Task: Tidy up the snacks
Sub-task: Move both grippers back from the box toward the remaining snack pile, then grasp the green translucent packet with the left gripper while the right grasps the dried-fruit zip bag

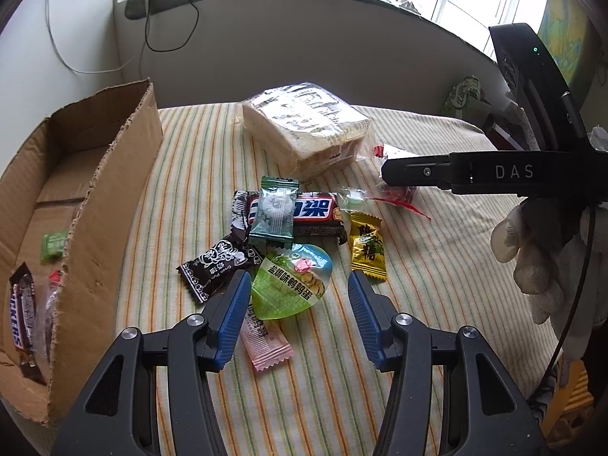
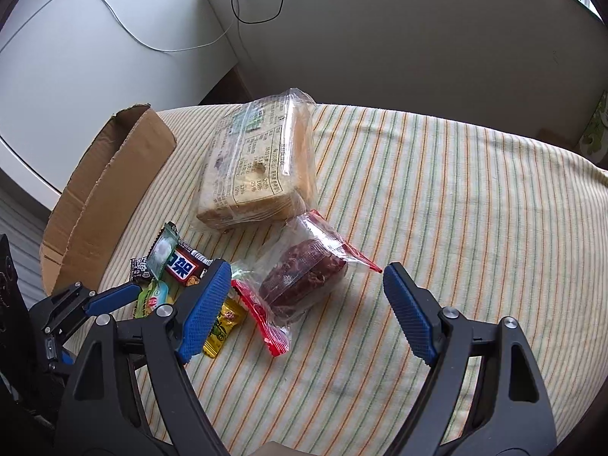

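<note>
- Striped cloth [image 1: 437,266] over the desk, white wall and a window sill with plants at the far side, daylight throughout.
- Loose pile of small snacks near the middle: green jelly cup [image 1: 292,285], pink sachet [image 1: 266,345] partly under it, black cream candy [image 1: 218,266], red-and-brown chocolate bar [image 1: 304,212] with a teal wrapped sweet [image 1: 274,212] on top, yellow candy [image 1: 366,247] to the right.
- Bagged bread slices [image 2: 258,163] farther off; clear bag of dark red dried meat [image 2: 304,277] just near of the bread, red seal strips at both ends.
- Cardboard box [image 1: 110,197] on the left, open, already holding a chocolate bar and a green sweet.
- Left hand-held gripper [image 1: 300,315] tilted down over the pile, jaws apart and empty, jelly cup lying between the blue pads and just beyond them, its long axis roughly across the jaws.
- Right hand-held gripper [image 2: 307,315] also apart, wide, nothing clamped; meat bag straight ahead, just beyond the tips, long axis slanting from near-left to far-right.
- Likely pairing: left for the jelly cup, nearer the box; right for the meat bag.
- Risk: pink sachet caught together with the cup.
</note>
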{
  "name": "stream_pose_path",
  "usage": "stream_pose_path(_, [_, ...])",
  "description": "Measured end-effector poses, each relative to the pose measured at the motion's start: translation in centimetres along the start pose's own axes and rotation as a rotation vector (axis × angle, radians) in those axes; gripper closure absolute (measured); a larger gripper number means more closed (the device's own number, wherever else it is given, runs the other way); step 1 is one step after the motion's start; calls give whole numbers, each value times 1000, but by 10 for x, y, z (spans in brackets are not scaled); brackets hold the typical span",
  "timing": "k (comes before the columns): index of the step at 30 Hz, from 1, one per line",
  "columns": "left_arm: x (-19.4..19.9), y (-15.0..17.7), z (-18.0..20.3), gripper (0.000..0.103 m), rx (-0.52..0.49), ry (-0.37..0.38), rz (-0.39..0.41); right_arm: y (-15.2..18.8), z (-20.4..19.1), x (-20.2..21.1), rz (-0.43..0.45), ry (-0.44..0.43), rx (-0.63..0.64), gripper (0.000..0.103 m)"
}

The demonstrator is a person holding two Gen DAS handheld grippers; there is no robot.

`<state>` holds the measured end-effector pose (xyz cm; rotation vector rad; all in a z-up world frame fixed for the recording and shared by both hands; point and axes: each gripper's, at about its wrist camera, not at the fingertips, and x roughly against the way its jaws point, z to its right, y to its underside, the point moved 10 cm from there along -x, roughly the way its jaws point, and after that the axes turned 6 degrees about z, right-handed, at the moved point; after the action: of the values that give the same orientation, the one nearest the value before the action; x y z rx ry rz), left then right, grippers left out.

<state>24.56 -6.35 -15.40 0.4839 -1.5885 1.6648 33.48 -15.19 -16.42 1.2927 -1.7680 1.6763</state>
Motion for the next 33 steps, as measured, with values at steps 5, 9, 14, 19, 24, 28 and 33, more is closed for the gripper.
stream_pose_path(5, [-8, 2, 1, 51, 5, 0, -15, -3, -3, -11, -10, 30, 11, 18])
stream_pose_path(9, [-9, 1, -1, 60, 21, -3, -9, -3, -3, -17, -17, 41, 9, 18])
stream_pose_path(14, [-8, 0, 0, 60, 11, -5, -5, -4, -6, -25, -26, 44, 5, 26])
stream_pose_path(19, [-7, -2, 0, 60, 10, -3, -1, -2, -4, -23, -25, 39, 3, 33])
stream_pose_path(24, [-4, -2, 2, 61, 6, 0, 5, 3, 0, -19, -26, 33, -1, 43])
stream_pose_path(28, [-1, -1, 3, 61, 2, 3, 10, 6, 4, -15, -21, 29, -12, 48])
stream_pose_path(33, [5, -1, 5, 61, 4, 11, 24, 7, 3, -7, -10, 23, -17, 49])
